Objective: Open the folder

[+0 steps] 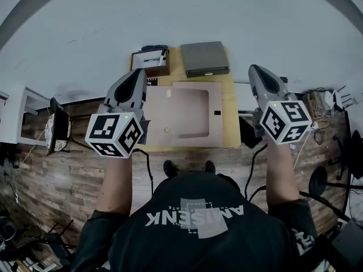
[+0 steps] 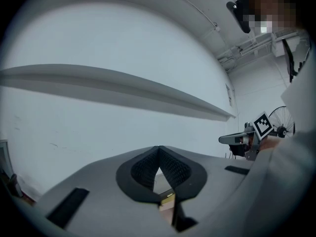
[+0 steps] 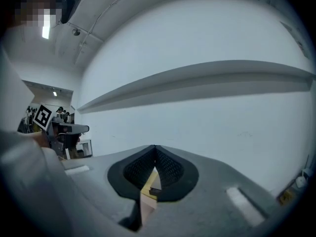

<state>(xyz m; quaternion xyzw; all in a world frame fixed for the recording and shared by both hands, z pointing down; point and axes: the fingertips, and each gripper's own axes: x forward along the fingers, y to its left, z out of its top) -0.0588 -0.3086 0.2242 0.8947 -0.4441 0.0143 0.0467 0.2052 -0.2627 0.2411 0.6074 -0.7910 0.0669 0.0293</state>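
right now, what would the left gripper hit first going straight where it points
Probably the plain white wall; the shut left gripper aims level, above the light wooden table, with nothing seen between.

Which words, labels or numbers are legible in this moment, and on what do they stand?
"ANISENK", upside down in the head view, on the person's dark shirt.
Sleeve print: too blurred to read.
Marker cubes: square patterns only, no text.
Folder: nothing legible.
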